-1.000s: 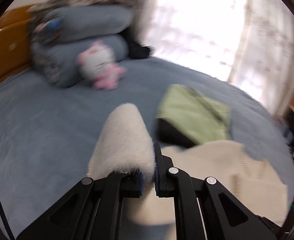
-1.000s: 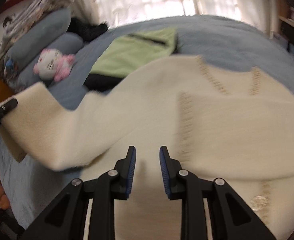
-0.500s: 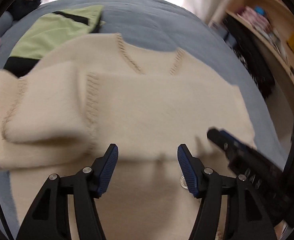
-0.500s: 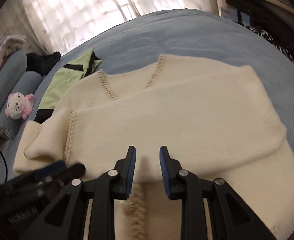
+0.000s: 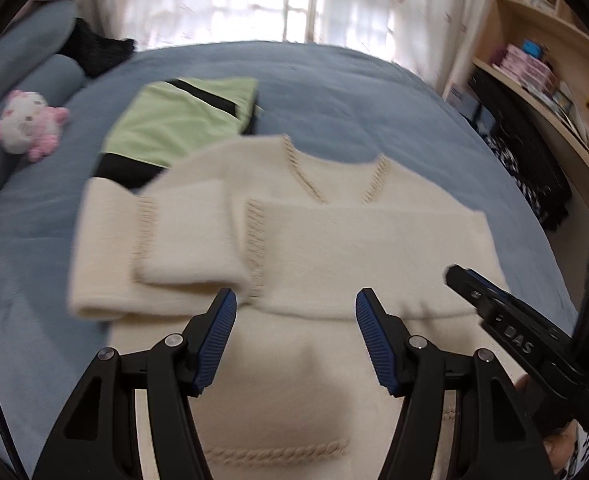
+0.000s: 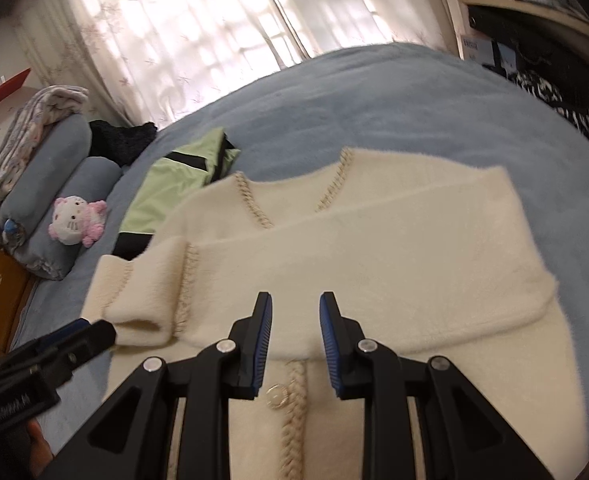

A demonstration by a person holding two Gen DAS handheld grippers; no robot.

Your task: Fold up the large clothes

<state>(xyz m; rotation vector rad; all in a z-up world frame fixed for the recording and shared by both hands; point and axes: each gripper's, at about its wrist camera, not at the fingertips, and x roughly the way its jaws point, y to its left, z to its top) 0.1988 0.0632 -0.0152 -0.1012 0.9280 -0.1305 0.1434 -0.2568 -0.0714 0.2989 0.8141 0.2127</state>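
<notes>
A cream knitted cardigan (image 5: 334, 248) lies flat on the blue bed, with both sleeves folded across its chest. It also shows in the right wrist view (image 6: 374, 248). My left gripper (image 5: 296, 312) is open and empty, held above the lower edge of the folded sleeves. My right gripper (image 6: 296, 312) is open a little and empty, above the button band near a button (image 6: 275, 393). Each gripper shows in the other's view: the right one (image 5: 494, 304) and the left one (image 6: 54, 352).
A folded green and black garment (image 5: 174, 128) lies behind the cardigan. A pink and white plush toy (image 5: 28, 126) and blue pillows (image 6: 46, 184) lie at the far left. Shelves (image 5: 542, 80) stand on the right, beyond the bed's edge. Curtains (image 6: 174, 40) hang behind.
My left gripper let go of the cream sleeve, which now lies folded across the cardigan, and opened wide. Both grippers have drawn back toward the cardigan's lower part.
</notes>
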